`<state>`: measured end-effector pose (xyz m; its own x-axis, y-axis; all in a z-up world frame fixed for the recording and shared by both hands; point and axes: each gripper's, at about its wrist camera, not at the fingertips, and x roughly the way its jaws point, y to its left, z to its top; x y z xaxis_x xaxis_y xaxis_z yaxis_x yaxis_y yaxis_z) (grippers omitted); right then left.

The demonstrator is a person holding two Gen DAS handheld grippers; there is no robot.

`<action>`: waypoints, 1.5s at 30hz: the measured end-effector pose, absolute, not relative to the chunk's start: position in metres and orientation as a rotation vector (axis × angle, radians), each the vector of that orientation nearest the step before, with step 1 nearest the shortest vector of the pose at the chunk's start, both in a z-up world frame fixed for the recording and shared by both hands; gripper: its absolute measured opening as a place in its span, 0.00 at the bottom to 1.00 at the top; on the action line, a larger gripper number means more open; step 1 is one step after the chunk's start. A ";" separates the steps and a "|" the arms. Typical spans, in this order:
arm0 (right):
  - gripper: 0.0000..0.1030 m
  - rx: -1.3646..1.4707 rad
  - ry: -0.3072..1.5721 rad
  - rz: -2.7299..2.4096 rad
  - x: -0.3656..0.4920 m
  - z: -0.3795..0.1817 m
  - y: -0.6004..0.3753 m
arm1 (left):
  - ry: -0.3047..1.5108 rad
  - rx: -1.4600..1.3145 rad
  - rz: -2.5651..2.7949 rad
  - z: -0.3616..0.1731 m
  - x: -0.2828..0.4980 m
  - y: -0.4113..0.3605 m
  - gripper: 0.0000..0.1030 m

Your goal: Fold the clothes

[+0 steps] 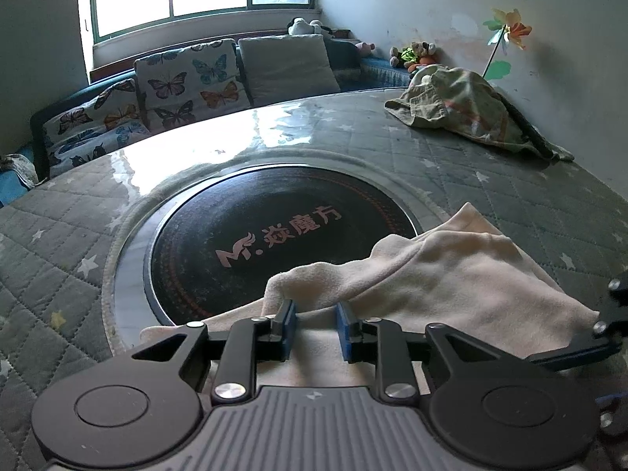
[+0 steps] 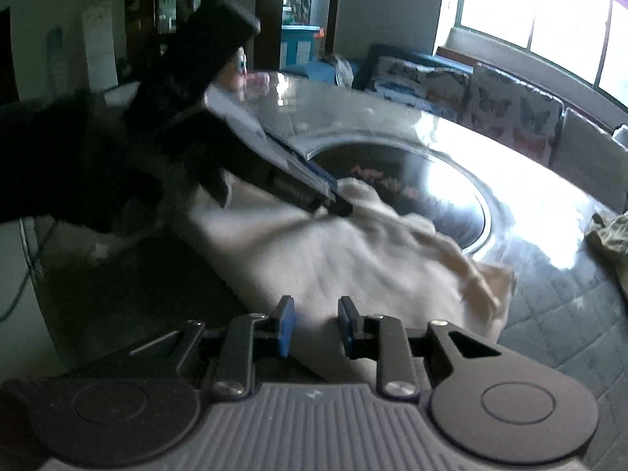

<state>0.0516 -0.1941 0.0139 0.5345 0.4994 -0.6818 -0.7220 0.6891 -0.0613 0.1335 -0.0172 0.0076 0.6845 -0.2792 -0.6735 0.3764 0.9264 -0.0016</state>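
Note:
A cream garment (image 1: 451, 274) lies rumpled on the quilted table, its far edge over the rim of the black round plate. My left gripper (image 1: 316, 314) is open, low over the garment's near edge, with cloth showing in the gap between its blue pads (image 1: 289, 329). In the right wrist view the same cream garment (image 2: 333, 267) spreads ahead. My right gripper (image 2: 316, 310) hovers open over its near side. The left gripper (image 2: 337, 204), held by a black-gloved hand (image 2: 78, 165), points down onto the cloth's far left edge.
A crumpled olive garment (image 1: 471, 110) lies at the table's far right by the wall. The black round plate (image 1: 255, 235) with a pink logo sits in the table's middle. Butterfly cushions (image 1: 188, 78) on a sofa line the far side under the window.

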 end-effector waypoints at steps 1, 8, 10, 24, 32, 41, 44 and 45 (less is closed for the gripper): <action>0.24 -0.349 0.675 0.750 0.051 0.017 -0.194 | 0.727 0.139 -0.370 0.009 0.132 -0.017 0.30; 0.24 -0.335 0.701 0.763 0.056 0.008 -0.187 | 0.671 0.131 -0.393 0.027 0.085 -0.005 0.31; 0.26 -0.320 0.693 0.757 0.055 0.010 -0.190 | 0.665 0.136 -0.407 0.029 0.066 -0.002 0.30; 0.30 -0.274 0.703 0.752 0.054 0.005 -0.189 | 0.661 0.094 -0.447 0.009 0.014 0.000 0.30; 0.36 -0.246 0.712 0.722 0.051 0.007 -0.201 | 0.665 0.049 -0.383 0.009 0.008 0.019 0.31; 0.37 -0.178 0.705 0.646 0.051 0.019 -0.229 | 0.667 0.007 -0.328 0.015 0.008 0.038 0.33; 0.38 -0.125 0.760 0.604 0.059 0.007 -0.241 | 0.675 -0.031 -0.328 0.008 0.009 0.040 0.33; 0.38 -0.101 0.771 0.608 0.061 0.003 -0.244 | 0.674 -0.022 -0.325 0.009 0.009 0.039 0.34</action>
<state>0.0610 -0.2441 0.0032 0.5556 0.4785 -0.6799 -0.5500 0.8248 0.1310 0.0090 0.0386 0.0094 0.7329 -0.3020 -0.6096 0.2881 0.9495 -0.1240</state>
